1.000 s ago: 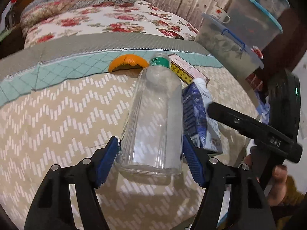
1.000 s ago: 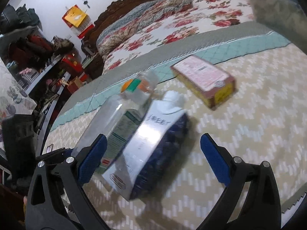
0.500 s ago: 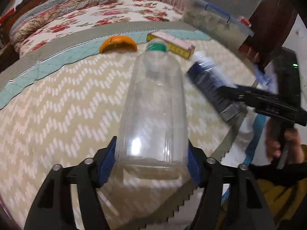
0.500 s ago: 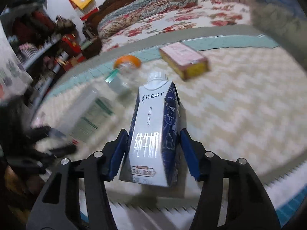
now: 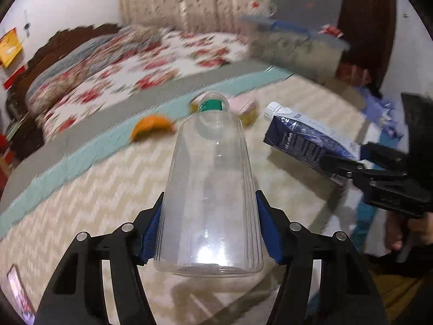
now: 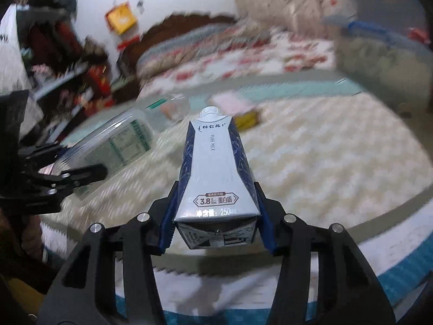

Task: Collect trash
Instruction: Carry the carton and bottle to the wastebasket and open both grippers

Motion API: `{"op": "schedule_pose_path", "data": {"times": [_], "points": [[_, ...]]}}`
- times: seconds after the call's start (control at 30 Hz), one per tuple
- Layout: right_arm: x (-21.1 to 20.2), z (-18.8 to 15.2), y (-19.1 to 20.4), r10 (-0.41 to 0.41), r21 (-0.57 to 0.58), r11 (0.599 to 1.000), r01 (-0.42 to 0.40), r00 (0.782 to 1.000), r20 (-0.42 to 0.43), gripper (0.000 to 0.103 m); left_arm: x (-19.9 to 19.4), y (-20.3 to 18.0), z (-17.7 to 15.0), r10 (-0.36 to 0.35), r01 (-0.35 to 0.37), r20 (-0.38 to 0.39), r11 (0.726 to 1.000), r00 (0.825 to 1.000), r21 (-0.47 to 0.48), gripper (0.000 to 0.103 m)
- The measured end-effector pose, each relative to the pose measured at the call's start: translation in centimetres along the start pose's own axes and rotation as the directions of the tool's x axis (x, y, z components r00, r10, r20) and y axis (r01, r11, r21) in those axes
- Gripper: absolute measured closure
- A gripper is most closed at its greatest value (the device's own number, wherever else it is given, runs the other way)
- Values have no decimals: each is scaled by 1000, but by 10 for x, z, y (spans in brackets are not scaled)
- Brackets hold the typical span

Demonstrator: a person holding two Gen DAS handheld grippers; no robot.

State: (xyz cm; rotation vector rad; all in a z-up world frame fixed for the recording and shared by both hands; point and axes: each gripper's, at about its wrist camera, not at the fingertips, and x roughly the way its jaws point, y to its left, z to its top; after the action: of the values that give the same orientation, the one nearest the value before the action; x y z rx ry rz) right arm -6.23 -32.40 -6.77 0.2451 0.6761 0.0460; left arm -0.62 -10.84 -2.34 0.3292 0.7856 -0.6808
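We see, below and ahead of both grippers, a bed whose cream zigzag-patterned cover fills most of each view; a teal and grey border runs across it farther out, and a floral quilt lies beyond that, blurred. Past the bed's far right corner we make out stacked translucent storage bins, also blurred.

Our left gripper holds a clear plastic bottle by its base end; the blue pads press on both sides of the body, the jaws are closing on it, and the green-banded neck points away from the tool. The bottle is lifted clear of the cover, its shadow falling beneath it. Our right gripper pinches a blue and silver milk carton near its bottom, pads on both flanks, jaws likewise closing, white screw cap pointing away from the tool. In the left wrist view we see the carton to the right of the bottle, held by the right gripper entering from the right edge.

Beyond the bottle's neck, resting on the cover, we find a pink and yellow box, and to its left an orange peel. At the right edge a hand grips the right tool's handle.
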Motion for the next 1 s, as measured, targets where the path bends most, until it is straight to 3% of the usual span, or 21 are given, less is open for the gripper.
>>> {"op": "schedule_pose_path", "data": {"times": [0.13, 0.27, 0.47, 0.53, 0.6, 0.63, 0.67, 0.7, 0.73, 0.8, 0.87, 1.0], "points": [[-30, 2, -54, -77, 111, 992, 66, 992, 98, 50, 18, -43, 51, -129, 128, 9, 990, 992, 60, 44], [-65, 5, -134, -215, 264, 949, 172, 966, 145, 50, 53, -108, 106, -241, 239, -11, 953, 970, 186, 44], [-102, 17, -260, -413, 444, 833, 330, 905, 104, 50, 138, -228, 206, -384, 417, -165, 860, 908, 293, 43], [-98, 25, -292, -430, 477, 807, 346, 900, 75, 50, 161, -260, 225, -400, 444, -197, 846, 895, 296, 42], [-86, 37, -323, -439, 498, 788, 362, 897, 43, 46, 194, -301, 253, -378, 424, -198, 849, 904, 316, 38], [-77, 46, -338, -448, 502, 778, 378, 894, 22, 41, 212, -319, 262, -331, 386, -210, 860, 920, 333, 18], [-73, 52, -349, -482, 517, 750, 413, 876, -1, 29, 221, -326, 266, -283, 340, -208, 878, 936, 338, 16], [-76, 52, -352, -503, 537, 729, 424, 864, 2, 28, 229, -331, 269, -244, 300, -200, 893, 949, 335, 26], [-84, 51, -352, -503, 563, 725, 396, 864, 41, 28, 229, -331, 268, -254, 309, -202, 895, 946, 322, 34], [-101, 45, -341, -512, 570, 733, 372, 853, 102, 28, 217, -318, 259, -302, 346, -184, 889, 935, 300, 34], [-116, 30, -325, -519, 572, 741, 350, 840, 159, 28, 196, -296, 244, -310, 338, -135, 887, 941, 314, 34], [-118, 3, -297, -458, 603, 751, 267, 869, 185, 29, 164, -248, 206, -317, 329, -91, 894, 944, 303, 34]]}}
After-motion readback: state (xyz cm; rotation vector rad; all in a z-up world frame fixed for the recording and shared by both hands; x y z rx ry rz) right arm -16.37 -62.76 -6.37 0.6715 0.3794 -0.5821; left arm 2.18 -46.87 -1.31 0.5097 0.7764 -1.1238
